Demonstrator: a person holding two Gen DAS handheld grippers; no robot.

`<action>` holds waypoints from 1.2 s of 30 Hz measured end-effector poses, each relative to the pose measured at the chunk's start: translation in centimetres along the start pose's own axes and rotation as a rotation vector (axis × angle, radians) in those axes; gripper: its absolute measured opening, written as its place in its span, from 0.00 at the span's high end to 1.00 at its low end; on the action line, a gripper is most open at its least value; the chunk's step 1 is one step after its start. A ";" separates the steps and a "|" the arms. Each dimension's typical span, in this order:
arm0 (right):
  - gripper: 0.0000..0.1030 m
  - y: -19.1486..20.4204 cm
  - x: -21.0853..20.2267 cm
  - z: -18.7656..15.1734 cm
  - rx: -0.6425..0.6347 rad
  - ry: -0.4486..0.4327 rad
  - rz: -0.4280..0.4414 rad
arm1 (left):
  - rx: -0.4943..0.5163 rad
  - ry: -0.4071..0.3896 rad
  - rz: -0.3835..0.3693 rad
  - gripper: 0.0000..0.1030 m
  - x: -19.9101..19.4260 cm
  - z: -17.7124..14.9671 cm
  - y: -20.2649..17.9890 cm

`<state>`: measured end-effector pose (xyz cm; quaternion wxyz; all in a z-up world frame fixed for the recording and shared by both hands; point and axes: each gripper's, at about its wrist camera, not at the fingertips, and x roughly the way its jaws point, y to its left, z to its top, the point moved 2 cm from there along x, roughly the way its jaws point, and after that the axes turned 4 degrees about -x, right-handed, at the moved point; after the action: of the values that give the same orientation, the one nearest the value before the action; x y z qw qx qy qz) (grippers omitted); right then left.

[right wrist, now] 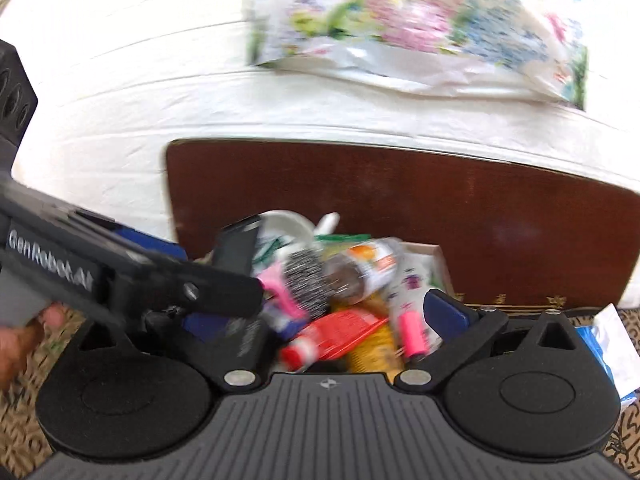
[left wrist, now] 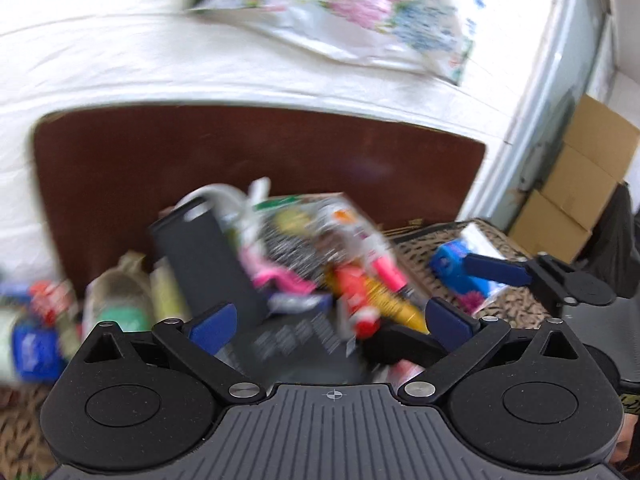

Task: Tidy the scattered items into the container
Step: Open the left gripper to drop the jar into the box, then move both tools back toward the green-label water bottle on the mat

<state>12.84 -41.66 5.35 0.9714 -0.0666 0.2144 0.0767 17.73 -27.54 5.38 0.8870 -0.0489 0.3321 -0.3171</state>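
Container [right wrist: 436,258], heaped with items, sits against the brown board [right wrist: 400,208]. I see the red tube [right wrist: 320,340] lying long-axis diagonal, cap toward me. Blur hides labels. My right gripper [right wrist: 320,312] and left gripper [left wrist: 326,316] gape wide, empty, over the heap.

Floral bag [left wrist: 340,12], brown headboard [left wrist: 280,152], blue-tipped claws.

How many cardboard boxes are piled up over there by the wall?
3, stacked at the right of the left wrist view: top box, middle box, bottom box. More could be hidden past the picture's edge.
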 end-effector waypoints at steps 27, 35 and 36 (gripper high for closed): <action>0.00 24.4 -4.6 -7.4 -0.282 0.149 0.171 | -0.072 -0.068 0.263 0.00 -15.7 -16.6 10.7; 0.00 26.7 -1.6 -6.9 -0.222 0.192 0.182 | -0.179 -0.085 0.312 0.00 -16.9 -17.3 15.9; 0.01 26.8 -1.2 -6.8 -0.207 0.198 0.186 | -0.185 -0.083 0.313 0.00 -16.9 -17.3 16.4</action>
<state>4.22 -16.68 -2.89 0.9223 -0.1535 0.3053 0.1808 5.96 -2.34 -3.48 0.9302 -0.0910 0.3265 -0.1409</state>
